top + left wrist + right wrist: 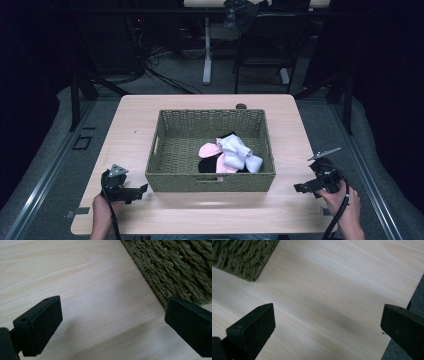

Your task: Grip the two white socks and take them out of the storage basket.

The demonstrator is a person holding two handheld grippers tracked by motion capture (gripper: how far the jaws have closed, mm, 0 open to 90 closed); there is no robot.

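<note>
Nearest the person, both hands are resting low at the front of the worktop (200, 210), each holding a tool. The left tool (142, 189) is sitting just beside the basket's front left corner, jaws standing wide with nothing between them; the right tool (298, 188) is lying further off the front right corner, near the worktop's right edge, jaws likewise spread wide and empty.

Between them, the woven basket (210, 182) is occupying the middle of the worktop. Its walls are looking stiff and fairly tall (an obstacle to any low sideways approach), so entry from above is judged the safer route.

Inside, toward the front right of the basket floor, a heap of socks (230, 155) is lying: white, pink and black pieces tangled together. They are judged light, soft and limp, not fragile; a pinch on a raised fold of the topmost white piece should be holding well, though neighbours may be dragging along.

Open room is lying on both sides of the basket and along the front strip; the far strip is narrower.
</note>
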